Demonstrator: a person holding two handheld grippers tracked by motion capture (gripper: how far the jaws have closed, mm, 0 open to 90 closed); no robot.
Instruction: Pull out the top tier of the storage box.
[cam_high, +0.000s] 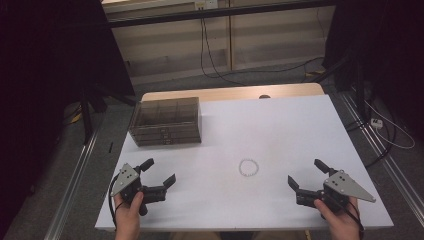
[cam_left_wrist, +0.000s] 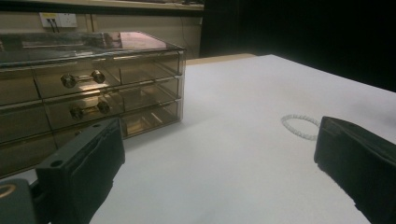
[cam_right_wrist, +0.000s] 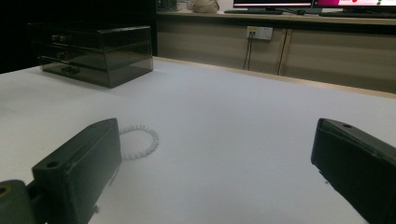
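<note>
A small white beaded bracelet (cam_high: 248, 167) lies flat near the middle of the white table (cam_high: 280, 130). A smoky clear box of small drawers (cam_high: 166, 120) stands at the back left, its drawers closed. My left gripper (cam_high: 160, 172) rests at the front left, held by a hand, jaws wide apart and empty. My right gripper (cam_high: 306, 173) sits at the front right, also open and empty. In the left gripper view the drawers (cam_left_wrist: 88, 100) are just ahead and the bracelet (cam_left_wrist: 300, 126) lies by the right jaw. The right gripper view has the bracelet (cam_right_wrist: 138, 141) beside its left jaw.
The table's wooden far edge (cam_high: 235, 92) shows behind the white top. Cables (cam_high: 215, 65) run over the floor beyond, and a metal rail (cam_high: 75, 175) flanks the left side. A wall socket (cam_right_wrist: 260, 32) and cabinets stand behind the table.
</note>
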